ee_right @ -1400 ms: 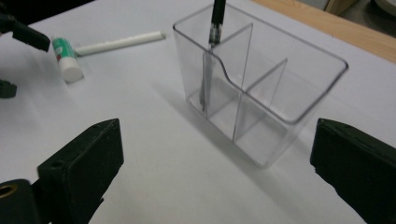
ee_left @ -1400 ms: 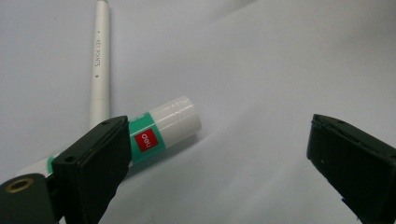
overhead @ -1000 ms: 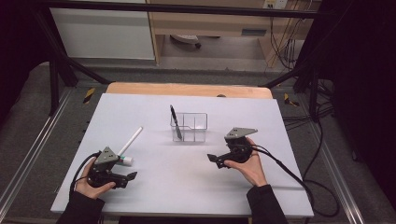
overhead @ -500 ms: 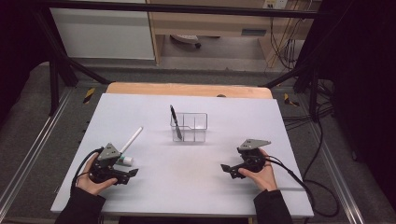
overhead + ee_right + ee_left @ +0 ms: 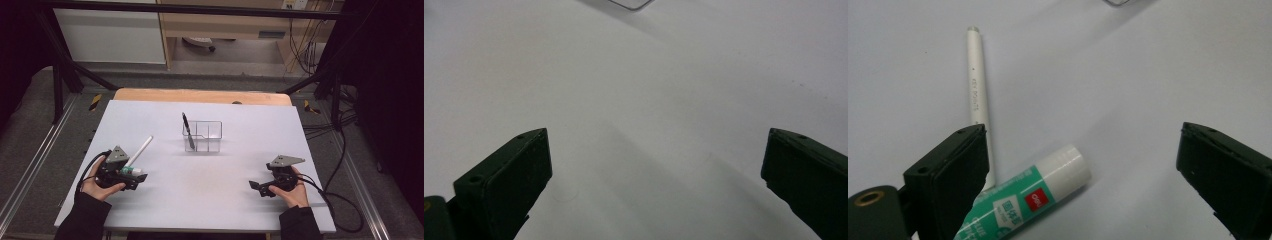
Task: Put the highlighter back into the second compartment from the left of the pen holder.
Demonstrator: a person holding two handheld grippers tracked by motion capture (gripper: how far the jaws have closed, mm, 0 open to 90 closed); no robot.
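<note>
Between the wide-open jaws of the left gripper lies a glue stick touching a white pen, so closing crooked might pinch both or roll it away.

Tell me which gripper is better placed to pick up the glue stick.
Left. The left gripper is open with the glue stick lying between its jaws; the right gripper is across the table.

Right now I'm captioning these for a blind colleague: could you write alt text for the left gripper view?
A green-and-white glue stick lies on a white table between the wide-open black jaws of the left gripper, close to the left-hand jaw. A white pen lies beside it, reaching away from the camera.
</note>
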